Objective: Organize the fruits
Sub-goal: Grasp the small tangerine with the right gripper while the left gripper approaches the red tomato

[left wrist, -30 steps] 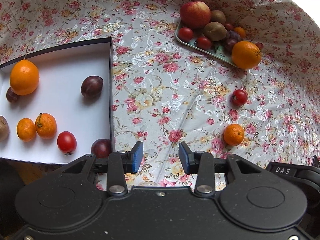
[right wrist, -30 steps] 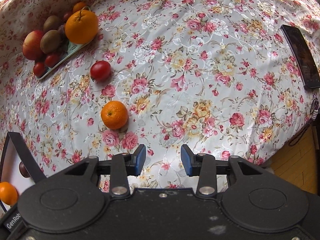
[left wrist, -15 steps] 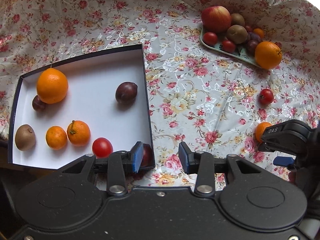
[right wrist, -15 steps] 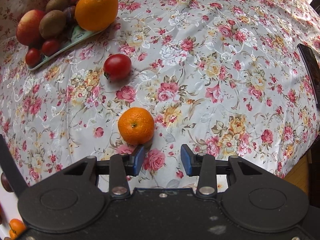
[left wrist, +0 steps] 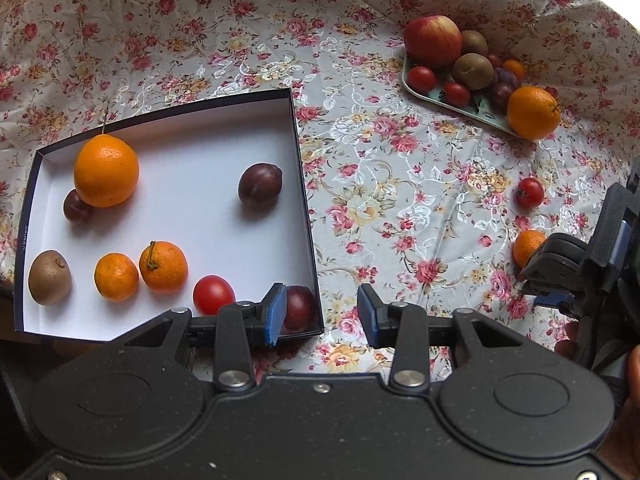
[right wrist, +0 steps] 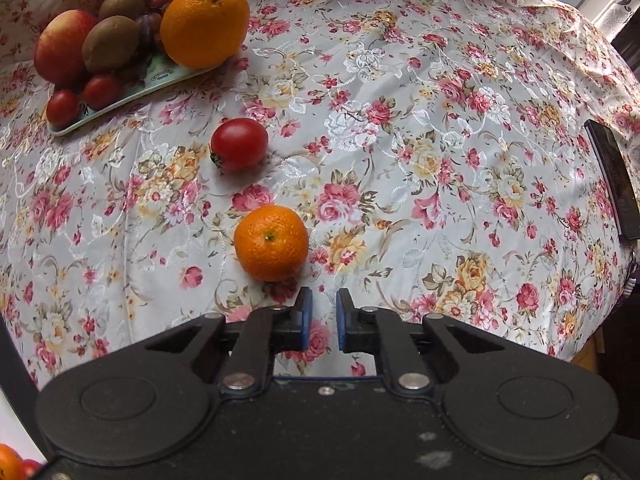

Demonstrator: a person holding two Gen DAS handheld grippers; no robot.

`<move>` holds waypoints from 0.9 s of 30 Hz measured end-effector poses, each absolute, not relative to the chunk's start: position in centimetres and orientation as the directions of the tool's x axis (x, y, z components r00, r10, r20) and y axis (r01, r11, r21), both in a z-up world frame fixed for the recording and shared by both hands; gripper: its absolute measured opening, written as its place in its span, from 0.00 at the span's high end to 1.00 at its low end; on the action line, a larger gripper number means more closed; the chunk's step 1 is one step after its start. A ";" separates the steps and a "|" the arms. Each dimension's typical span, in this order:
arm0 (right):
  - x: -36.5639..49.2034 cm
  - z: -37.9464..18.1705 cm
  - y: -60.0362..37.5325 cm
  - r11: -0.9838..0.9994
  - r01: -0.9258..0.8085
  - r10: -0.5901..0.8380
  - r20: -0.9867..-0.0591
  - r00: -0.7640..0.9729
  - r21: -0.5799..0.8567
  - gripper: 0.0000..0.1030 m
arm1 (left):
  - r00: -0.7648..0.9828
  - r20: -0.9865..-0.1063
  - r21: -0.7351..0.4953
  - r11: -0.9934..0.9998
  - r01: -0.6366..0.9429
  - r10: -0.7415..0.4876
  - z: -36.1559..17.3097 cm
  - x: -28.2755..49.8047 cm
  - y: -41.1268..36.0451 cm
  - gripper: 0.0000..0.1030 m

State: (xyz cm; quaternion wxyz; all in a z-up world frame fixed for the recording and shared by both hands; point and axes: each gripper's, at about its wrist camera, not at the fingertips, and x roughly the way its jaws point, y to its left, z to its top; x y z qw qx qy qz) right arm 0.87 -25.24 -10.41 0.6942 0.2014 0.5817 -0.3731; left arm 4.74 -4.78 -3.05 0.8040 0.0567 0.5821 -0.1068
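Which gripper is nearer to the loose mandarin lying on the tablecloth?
Right. The right gripper sits just short of the mandarin, its narrow gap aimed slightly beside it. The left gripper hangs open by the box corner, well across the cloth.

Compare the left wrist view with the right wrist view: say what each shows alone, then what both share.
Only the left wrist view shows the inside of the white box with its big orange, kiwi and plums, and the left gripper, open and empty. Only the right wrist view shows the dark phone at the table's edge and how narrow the right gripper's gap is. Both share the fruit tray, the loose tomato and the loose mandarin lying apart on the floral cloth.
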 end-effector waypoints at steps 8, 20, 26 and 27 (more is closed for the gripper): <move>-1.7 -8.7 -28.0 0.622 0.781 -0.207 -0.974 0.088 -0.062 0.89 | 0.289 -0.951 -0.036 0.968 0.248 -0.109 -3.2 4.3 -6.2 0.53; -6.1 -8.7 -34.7 0.493 0.869 -0.126 -0.986 0.109 0.033 0.85 | 0.250 -0.958 -0.070 0.962 0.262 -0.138 -3.6 3.9 -10.3 0.53; -4.8 -6.6 -33.9 0.502 0.853 -0.107 -0.969 0.224 0.142 0.75 | 0.239 -0.958 -0.096 0.966 0.242 -0.156 -3.6 4.1 -10.9 0.53; -4.4 -6.4 -33.6 0.507 0.847 -0.103 -0.965 0.240 0.157 0.72 | 0.238 -0.960 -0.089 0.967 0.239 -0.147 -3.7 4.1 -11.0 0.53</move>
